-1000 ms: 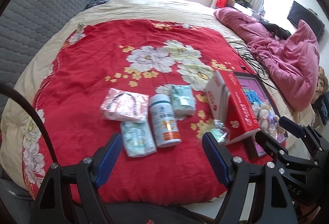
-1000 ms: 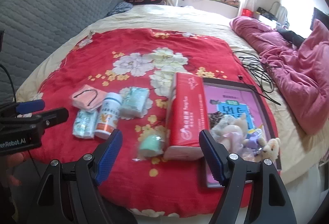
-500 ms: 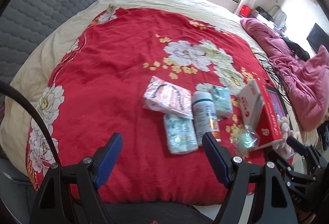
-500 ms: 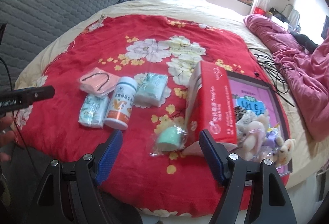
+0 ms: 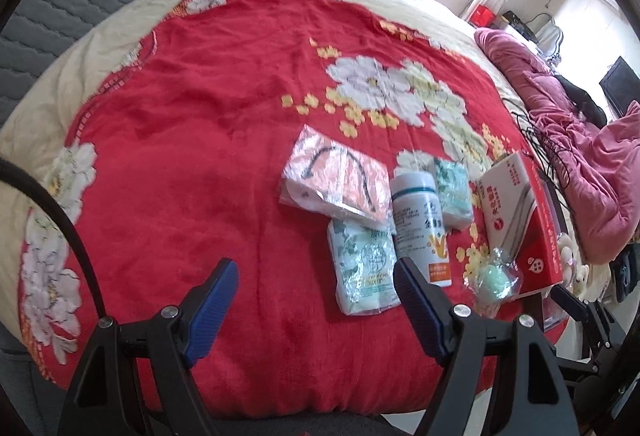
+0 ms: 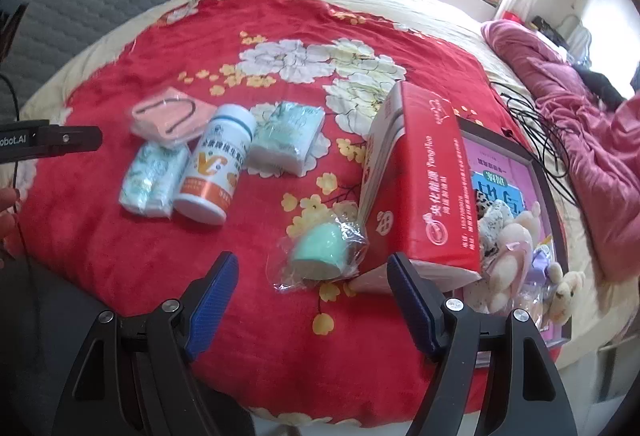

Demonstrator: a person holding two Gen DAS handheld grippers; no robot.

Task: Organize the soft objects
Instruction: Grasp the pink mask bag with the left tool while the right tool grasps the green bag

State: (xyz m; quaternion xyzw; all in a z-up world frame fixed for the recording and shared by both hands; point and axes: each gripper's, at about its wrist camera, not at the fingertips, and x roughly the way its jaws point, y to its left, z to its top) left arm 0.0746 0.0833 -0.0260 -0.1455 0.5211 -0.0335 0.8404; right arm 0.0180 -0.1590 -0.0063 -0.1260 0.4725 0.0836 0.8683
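While nothing is gripped, the left gripper (image 5: pixel 316 286) and right gripper (image 6: pixel 312 278) are held wide open above the red flowered blanket (image 5: pixel 192 163). Just ahead of the right gripper, a mint-green roll in clear wrap (image 6: pixel 320 248) is seen touching a red cardboard box (image 6: pixel 432 191). Ahead-right of the left gripper, a pale green tissue pack (image 5: pixel 364 268) lies beside a white plastic bottle (image 5: pixel 420 224), under a bagged pink mask (image 5: pixel 336 175).

the red tissue box (image 6: pixel 434 191) reads "yanghuo" along its top; the left gripper's body (image 6: pixel 24 144) shows "obot.ai"; the white bottle's (image 6: pixel 214 175) print is illegible.
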